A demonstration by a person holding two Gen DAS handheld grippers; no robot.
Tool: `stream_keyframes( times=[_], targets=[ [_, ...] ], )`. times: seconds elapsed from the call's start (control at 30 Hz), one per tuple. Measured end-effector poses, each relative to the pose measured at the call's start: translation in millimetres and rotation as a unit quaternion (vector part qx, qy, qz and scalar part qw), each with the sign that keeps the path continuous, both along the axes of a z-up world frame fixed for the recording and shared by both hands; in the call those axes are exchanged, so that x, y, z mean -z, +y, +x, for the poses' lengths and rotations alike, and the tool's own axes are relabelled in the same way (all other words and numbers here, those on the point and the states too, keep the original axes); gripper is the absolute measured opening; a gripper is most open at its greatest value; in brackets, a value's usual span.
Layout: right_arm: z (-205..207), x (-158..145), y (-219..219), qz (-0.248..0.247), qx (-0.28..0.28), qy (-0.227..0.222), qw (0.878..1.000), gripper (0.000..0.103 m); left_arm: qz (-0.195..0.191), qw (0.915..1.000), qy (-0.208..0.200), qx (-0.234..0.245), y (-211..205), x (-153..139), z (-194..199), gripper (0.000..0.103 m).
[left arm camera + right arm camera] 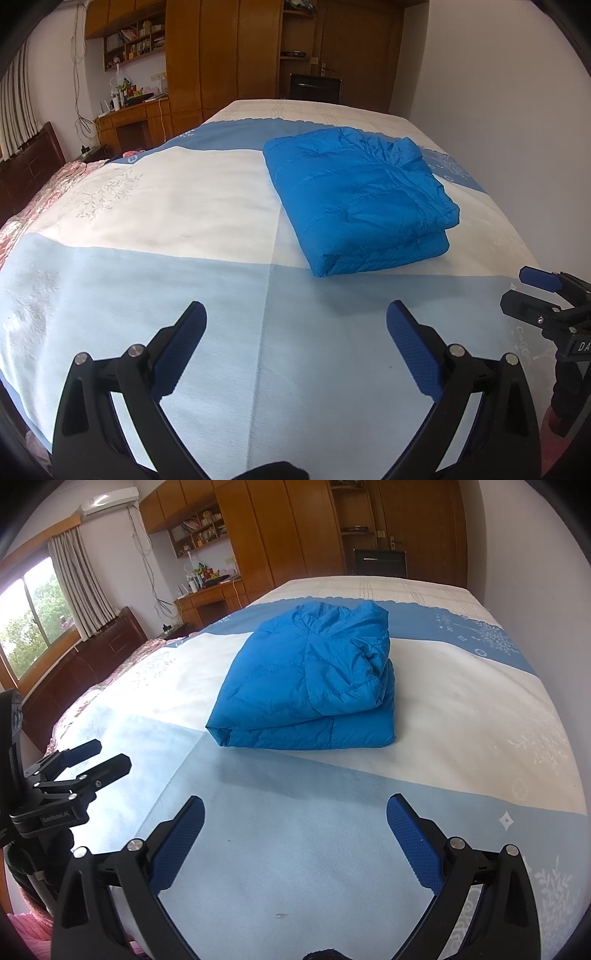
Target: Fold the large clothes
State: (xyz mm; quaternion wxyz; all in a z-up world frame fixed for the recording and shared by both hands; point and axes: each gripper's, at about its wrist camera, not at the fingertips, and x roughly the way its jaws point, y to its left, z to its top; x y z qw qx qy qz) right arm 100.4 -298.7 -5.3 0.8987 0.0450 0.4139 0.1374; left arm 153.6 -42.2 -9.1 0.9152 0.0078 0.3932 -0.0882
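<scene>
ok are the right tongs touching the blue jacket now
Apart. In the right wrist view the right tongs stand open, with a bare strip of bedspread between their tips and the folded blue jacket.

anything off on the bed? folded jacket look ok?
Nothing serious. The blue jacket is folded into a compact stack on the bedspread, lying at an angle to its colour blocks. Its top layer bunches and puffs at the far right corner rather than lying flat. Both grippers, left and right, are open and clear of it.
</scene>
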Motion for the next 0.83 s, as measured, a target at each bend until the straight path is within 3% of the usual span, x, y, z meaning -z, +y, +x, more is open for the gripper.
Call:
stream_keyframes(
  times=[0.83],
  targets=[
    [7.3,5.8,-4.0,-0.001,0.001,0.009,1.0,0.099,-0.003,0.9999,0.01,0.005,-1.3,3.0,3.6,0.097]
  ],
)
